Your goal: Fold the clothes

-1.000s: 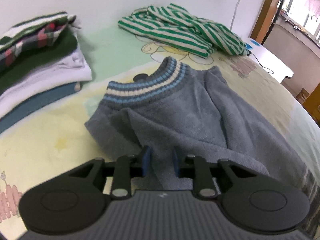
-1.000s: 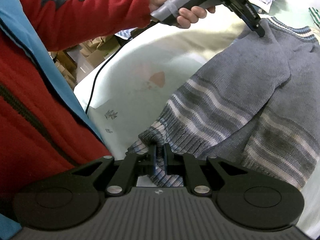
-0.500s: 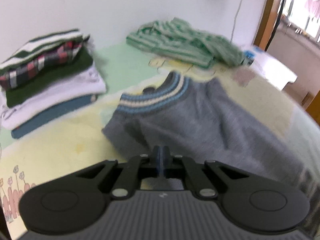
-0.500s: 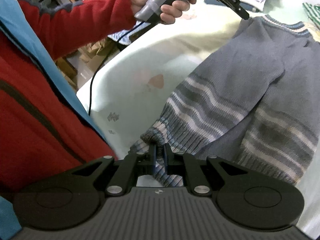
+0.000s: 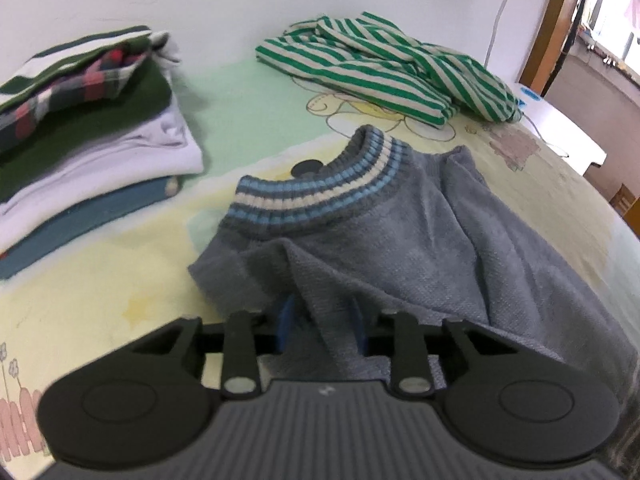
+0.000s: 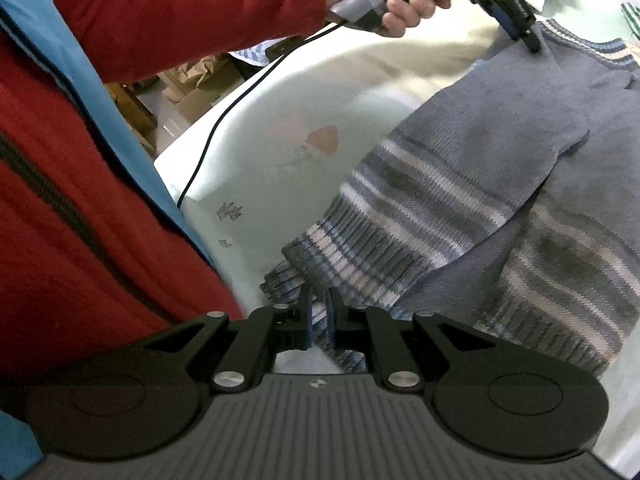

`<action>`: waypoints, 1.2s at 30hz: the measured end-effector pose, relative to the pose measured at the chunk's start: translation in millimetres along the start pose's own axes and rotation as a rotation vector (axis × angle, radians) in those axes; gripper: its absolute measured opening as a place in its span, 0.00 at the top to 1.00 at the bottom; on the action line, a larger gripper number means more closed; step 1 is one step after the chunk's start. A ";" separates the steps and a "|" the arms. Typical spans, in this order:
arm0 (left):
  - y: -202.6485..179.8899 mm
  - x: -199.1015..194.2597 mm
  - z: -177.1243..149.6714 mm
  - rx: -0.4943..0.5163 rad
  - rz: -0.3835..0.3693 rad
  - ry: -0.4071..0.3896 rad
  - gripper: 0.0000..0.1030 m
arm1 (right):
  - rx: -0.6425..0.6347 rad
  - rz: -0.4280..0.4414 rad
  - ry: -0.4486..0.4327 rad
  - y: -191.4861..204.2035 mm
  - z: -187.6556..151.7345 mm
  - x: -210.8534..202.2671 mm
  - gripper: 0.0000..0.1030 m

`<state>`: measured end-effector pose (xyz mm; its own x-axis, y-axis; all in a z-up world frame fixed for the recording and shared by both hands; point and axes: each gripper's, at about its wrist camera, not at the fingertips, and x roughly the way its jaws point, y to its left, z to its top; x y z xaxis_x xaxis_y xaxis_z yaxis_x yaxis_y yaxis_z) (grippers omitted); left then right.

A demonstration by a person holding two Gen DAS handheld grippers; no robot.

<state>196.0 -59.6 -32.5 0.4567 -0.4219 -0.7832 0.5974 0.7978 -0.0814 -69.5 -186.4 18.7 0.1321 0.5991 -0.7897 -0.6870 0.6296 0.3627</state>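
Note:
A grey sweater (image 5: 400, 240) with a blue and cream striped collar lies spread on the bed, collar toward the wall. My left gripper (image 5: 322, 322) sits at its shoulder. The jaws are opening, with a raised fold of the knit between the blue pads. The right wrist view shows that same left gripper (image 6: 534, 44) touching the sweater (image 6: 480, 168) near the collar, held by a hand (image 6: 384, 12). My right gripper (image 6: 319, 320) is shut on the striped ribbed hem at the near corner.
A stack of folded clothes (image 5: 80, 120) stands at the left by the wall. A crumpled green-striped shirt (image 5: 384, 60) lies behind the sweater. A white side table (image 5: 568, 128) is at the far right. A red sleeve (image 6: 180, 20) and a black cable (image 6: 208, 140) cross the bed's edge.
The left gripper lifted off the sweater with its jaws closed, then came back down at the shoulder, jaws apart around a fold. The right gripper stayed where it was on the hem.

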 end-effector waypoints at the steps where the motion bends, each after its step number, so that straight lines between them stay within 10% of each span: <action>1: -1.3 0.3 -0.1 0.004 0.003 -0.004 0.95 | 0.002 -0.001 -0.004 0.3 -0.3 0.3 0.92; 14: -9.9 -31.6 -12.1 0.064 0.084 -0.050 1.00 | -0.018 -0.016 -0.063 1.4 10.3 -2.7 0.86; 18: -6.9 -12.4 -12.8 0.046 0.104 -0.010 1.00 | -0.105 -0.019 -0.036 6.2 13.7 10.7 0.70; 26: -16.2 -4.1 -4.4 0.094 0.126 -0.006 0.99 | -0.348 -0.089 0.013 21.4 14.0 30.7 0.69; 36: -12.0 -19.9 3.5 0.106 0.135 -0.034 0.99 | -0.304 -0.074 0.015 19.6 15.4 6.9 0.94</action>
<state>182.1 -62.3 -13.8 0.5584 -0.3295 -0.7613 0.5946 0.7989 0.0904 -71.1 -162.2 28.0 0.1810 0.5484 -0.8164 -0.8582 0.4935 0.1412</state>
